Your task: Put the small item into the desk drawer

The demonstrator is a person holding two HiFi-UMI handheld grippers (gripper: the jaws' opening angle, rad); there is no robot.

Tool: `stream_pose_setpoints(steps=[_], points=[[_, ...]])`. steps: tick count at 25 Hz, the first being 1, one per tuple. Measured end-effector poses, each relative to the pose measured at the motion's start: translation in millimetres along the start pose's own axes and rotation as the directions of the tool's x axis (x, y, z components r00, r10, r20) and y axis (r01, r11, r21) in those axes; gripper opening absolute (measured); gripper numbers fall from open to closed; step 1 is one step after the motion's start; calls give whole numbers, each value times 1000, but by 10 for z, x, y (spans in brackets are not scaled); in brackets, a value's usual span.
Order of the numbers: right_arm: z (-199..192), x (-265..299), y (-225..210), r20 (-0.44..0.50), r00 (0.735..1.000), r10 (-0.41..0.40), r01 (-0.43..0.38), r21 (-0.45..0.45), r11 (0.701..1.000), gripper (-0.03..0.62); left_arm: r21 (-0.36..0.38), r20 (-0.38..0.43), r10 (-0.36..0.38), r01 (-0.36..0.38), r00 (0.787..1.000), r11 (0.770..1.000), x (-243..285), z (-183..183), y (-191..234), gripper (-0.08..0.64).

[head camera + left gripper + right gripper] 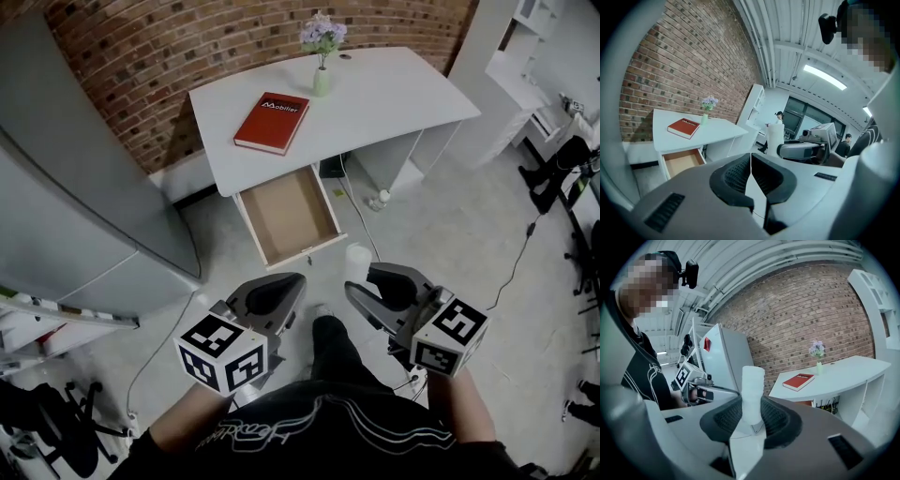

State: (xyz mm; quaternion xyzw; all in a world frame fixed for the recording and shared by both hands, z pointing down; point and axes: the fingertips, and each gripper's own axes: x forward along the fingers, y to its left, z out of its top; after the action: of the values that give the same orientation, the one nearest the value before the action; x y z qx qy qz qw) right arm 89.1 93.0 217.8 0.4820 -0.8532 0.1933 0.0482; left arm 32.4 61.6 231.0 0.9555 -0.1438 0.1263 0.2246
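A small white cylinder [357, 262] [752, 392] stands upright between the jaws of my right gripper [362, 279] [751, 402], which is shut on it. My left gripper [294, 281] [750, 158] is shut and empty, with its pads touching. Both hang side by side over the floor, short of the desk. The desk drawer [287, 217] [682, 162] is pulled open under the white desk [384, 94] and shows a bare brown bottom. The left gripper view also catches the cylinder [775, 137] to its right.
A red book [272, 122] and a vase of flowers [322, 75] sit on the desk, which stands against a brick wall. A tall grey cabinet [84, 197] is at the left. Cables [356, 202] trail on the floor. White shelving [539, 112] is at the right, and an office chair [56, 427] at lower left.
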Motion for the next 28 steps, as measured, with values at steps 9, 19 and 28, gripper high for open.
stream_pose_setpoints(steps=[9, 19, 28], points=[[11, 581, -558, -82, 995, 57, -58, -11, 998, 137, -44, 12, 79, -78, 997, 996, 278, 130, 543, 26], [-126, 1367, -1417, -211, 966, 149, -146, 28, 989, 137, -149, 8, 178, -175, 984, 973, 779, 160, 1308, 26], [-674, 2192, -2071, -353, 919, 174, -172, 37, 984, 137, -254, -25, 221, -220, 975, 942, 1176, -92, 2011, 26]])
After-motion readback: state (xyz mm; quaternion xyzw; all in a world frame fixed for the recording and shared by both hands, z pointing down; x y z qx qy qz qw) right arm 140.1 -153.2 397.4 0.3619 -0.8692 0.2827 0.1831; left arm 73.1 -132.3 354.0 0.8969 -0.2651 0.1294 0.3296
